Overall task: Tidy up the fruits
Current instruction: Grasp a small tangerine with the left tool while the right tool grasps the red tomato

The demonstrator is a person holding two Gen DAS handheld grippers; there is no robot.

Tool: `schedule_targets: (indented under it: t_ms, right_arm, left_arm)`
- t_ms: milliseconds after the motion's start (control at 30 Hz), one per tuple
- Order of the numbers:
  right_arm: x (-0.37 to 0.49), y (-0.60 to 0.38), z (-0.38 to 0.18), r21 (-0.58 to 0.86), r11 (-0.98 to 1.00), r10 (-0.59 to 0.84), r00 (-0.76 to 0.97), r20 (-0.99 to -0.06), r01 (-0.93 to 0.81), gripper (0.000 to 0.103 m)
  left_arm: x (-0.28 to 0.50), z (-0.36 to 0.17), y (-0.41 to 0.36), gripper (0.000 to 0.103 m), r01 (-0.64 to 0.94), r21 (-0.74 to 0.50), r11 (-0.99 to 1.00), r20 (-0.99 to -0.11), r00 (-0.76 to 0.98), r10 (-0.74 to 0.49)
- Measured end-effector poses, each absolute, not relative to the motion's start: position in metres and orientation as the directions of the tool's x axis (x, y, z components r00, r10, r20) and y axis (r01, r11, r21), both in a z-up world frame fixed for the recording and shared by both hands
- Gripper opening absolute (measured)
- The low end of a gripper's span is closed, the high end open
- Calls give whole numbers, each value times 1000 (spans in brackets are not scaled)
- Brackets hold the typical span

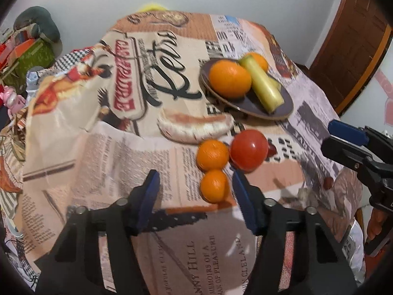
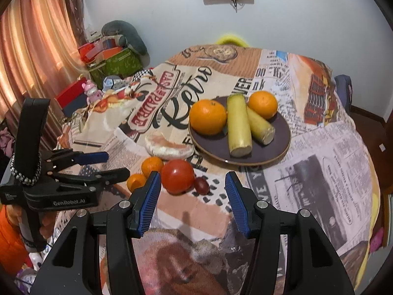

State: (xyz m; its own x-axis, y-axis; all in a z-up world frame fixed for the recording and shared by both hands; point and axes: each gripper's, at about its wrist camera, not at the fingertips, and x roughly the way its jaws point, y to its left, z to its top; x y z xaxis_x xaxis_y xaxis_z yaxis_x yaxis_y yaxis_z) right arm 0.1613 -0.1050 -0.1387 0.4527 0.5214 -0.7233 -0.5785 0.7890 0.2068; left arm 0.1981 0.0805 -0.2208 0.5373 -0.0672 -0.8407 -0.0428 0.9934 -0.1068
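L gripper [image 1: 196,186]: jaws apart, nothing held, near small orange [image 1: 214,185]
R gripper [image 2: 193,184]: jaws apart, nothing held, near tomato [image 2: 177,176]
Plate [image 2: 277,142]: 2 oranges + 2 yellow-green stalks
Loose on cloth: 2 small oranges, tomato, grape [image 2: 202,185], bread [image 2: 169,147]

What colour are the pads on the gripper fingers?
Blue, ribbed pads on black fingers; clearest in the right wrist view.

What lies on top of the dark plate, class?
On the dark plate lie two oranges and two pale yellow-green stalk pieces. The plate surface beneath them is hidden.
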Motion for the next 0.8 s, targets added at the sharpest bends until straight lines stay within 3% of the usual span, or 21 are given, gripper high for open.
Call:
schedule_targets:
  t_ms: [367, 800]
  right_arm:
    - [169, -84, -165, 224, 753, 529, 368, -764, -619, 51]
    - [188, -46, -190, 200, 717, 507, 303, -807, -668, 51]
  left_arm:
    - [206, -247, 65, 30, 19, -139, 990, -858, 496, -130]
    - [190, -228, 111, 30, -54, -138, 989, -828, 555, -85]
